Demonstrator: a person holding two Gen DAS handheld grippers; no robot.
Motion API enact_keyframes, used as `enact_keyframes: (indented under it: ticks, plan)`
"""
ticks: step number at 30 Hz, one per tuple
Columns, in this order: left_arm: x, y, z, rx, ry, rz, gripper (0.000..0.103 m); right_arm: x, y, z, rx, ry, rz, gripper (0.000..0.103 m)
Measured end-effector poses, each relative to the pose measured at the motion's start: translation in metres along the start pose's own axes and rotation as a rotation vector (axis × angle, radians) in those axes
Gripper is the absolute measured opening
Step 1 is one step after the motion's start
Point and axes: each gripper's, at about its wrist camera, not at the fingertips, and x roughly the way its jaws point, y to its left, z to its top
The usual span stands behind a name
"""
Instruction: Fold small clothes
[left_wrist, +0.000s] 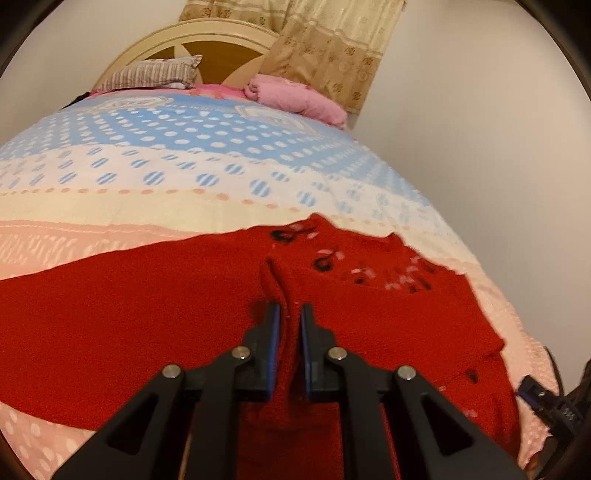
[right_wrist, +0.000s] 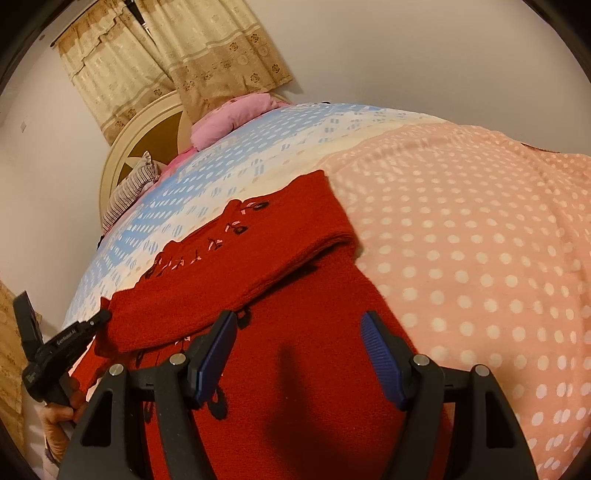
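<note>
A red knitted sweater (left_wrist: 129, 317) with small black and pink embroidery lies flat on the bed. In the left wrist view my left gripper (left_wrist: 290, 314) is shut on a raised fold of its red fabric, which shows pinched between the blue pads. In the right wrist view one sleeve (right_wrist: 258, 254) lies folded across the sweater's body (right_wrist: 303, 398). My right gripper (right_wrist: 299, 321) hovers open over that body, nothing between its fingers. The left gripper (right_wrist: 99, 319) shows at the left edge, gripping the sweater's side, with a hand (right_wrist: 59, 421) behind it.
The bedspread (left_wrist: 184, 166) is dotted blue, white and pink (right_wrist: 480, 258). A pink pillow (left_wrist: 295, 96), a striped pillow (left_wrist: 155, 72) and a round headboard (left_wrist: 218, 55) sit at the far end, beige curtains (right_wrist: 177, 59) behind. The right gripper (left_wrist: 539, 398) peeks in at the right edge.
</note>
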Motion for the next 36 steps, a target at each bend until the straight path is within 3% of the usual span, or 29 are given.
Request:
enact_keyframes:
  ticks: [7,11,18,23,29,32,36]
  plan:
    - [0.022,0.008,-0.005,-0.014,0.069,0.044,0.012,0.005,0.007,0.004,-0.034,0.007,-0.002,0.070]
    - [0.028,0.010,-0.007,-0.021,0.084,0.082,0.019,0.013,0.018,0.022,-0.077,-0.015,-0.016,0.070]
    - [0.029,0.008,-0.010,-0.005,0.083,0.116,0.022,0.064,0.046,0.050,-0.237,-0.005,-0.124,0.070]
    - [0.030,0.006,-0.010,0.010,0.081,0.132,0.023,0.101,0.044,0.042,-0.275,0.062,-0.202,0.070]
    - [0.029,0.008,-0.011,0.002,0.077,0.127,0.024,0.110,0.051,0.037,-0.336,0.074,-0.265,0.070]
    - [0.020,0.014,-0.010,-0.044,0.060,0.109,0.032,0.110,0.052,0.037,-0.340,0.069,-0.272,0.070]
    - [-0.019,0.028,-0.013,-0.114,-0.060,0.145,0.063,0.106,0.051,0.036,-0.332,0.049,-0.264,0.070]
